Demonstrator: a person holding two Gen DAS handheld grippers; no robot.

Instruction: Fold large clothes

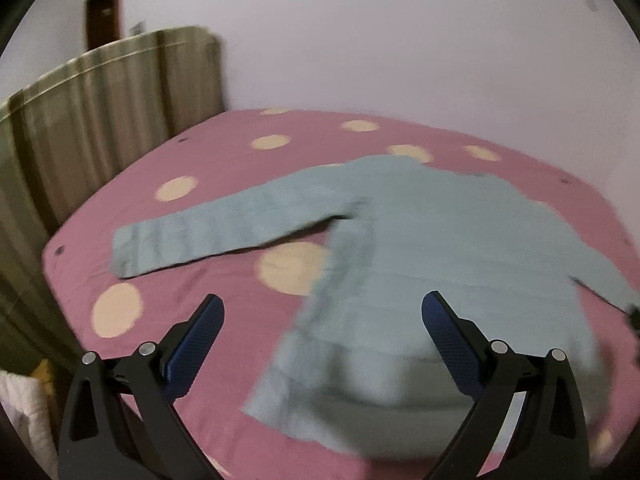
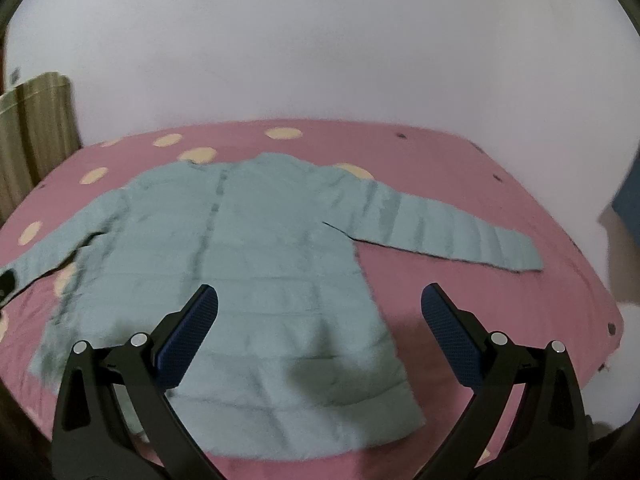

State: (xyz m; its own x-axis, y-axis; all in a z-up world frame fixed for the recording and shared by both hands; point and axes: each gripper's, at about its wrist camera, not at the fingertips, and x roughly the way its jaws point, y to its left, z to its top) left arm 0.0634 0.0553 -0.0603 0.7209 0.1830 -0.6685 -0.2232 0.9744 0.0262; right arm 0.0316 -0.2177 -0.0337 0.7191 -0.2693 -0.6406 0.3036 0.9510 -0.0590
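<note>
We see no box, basket or other container in either view; the only thing bearing anything is the pink bedcover with cream polka dots (image 1: 192, 216), and on it lies the pale blue-green quilted long-sleeved jacket (image 1: 420, 248). The jacket is spread flat, front side up with a closure line running down its middle (image 2: 216, 208), hem toward us, both sleeves stretched out sideways. Its stitched horizontal bands show across the body and sleeves, though both views are blurred.

Our left gripper (image 1: 322, 308) hovers above the hem area with its blue-padded fingers spread wide, holding nothing. Our right gripper (image 2: 318, 298) is likewise wide open and empty above the lower body of the jacket.
</note>
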